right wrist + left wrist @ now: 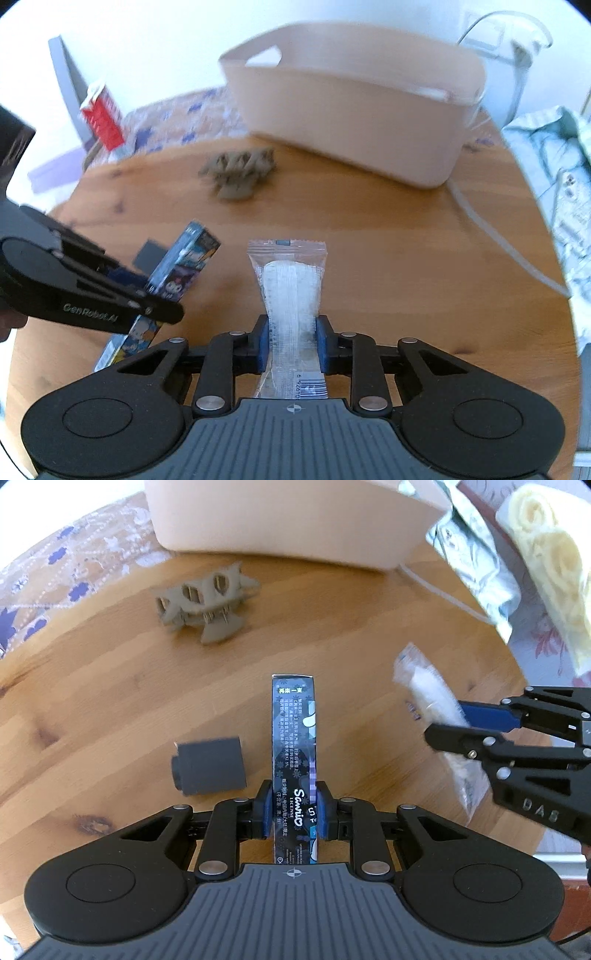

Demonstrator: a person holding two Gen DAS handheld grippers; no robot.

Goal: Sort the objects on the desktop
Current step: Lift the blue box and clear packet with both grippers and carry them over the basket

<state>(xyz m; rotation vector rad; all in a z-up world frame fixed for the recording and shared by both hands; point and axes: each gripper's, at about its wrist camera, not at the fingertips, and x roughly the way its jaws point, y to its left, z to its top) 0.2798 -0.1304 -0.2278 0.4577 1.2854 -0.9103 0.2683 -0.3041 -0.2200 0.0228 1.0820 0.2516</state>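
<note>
My left gripper (294,809) is shut on a slim dark printed box (293,731), held on edge above the round wooden table (110,686). In the right wrist view the same box (184,266) shows at the left between the left gripper's fingers (122,295). My right gripper (291,341) is shut on a clear plastic packet with white contents (290,280), lifted off the table. The left wrist view has that packet (428,698) at the right, in the right gripper (454,723). A grey hair claw clip (207,603) lies further back. A small dark grey block (208,766) lies left of the box.
A pale pink storage bin (354,114) stands at the table's far side, with a white cable (498,240) running from it along the right. Patterned cloth (55,565) lies beyond the left edge, bedding (546,572) at the right. A red-and-white carton (103,118) stands far left.
</note>
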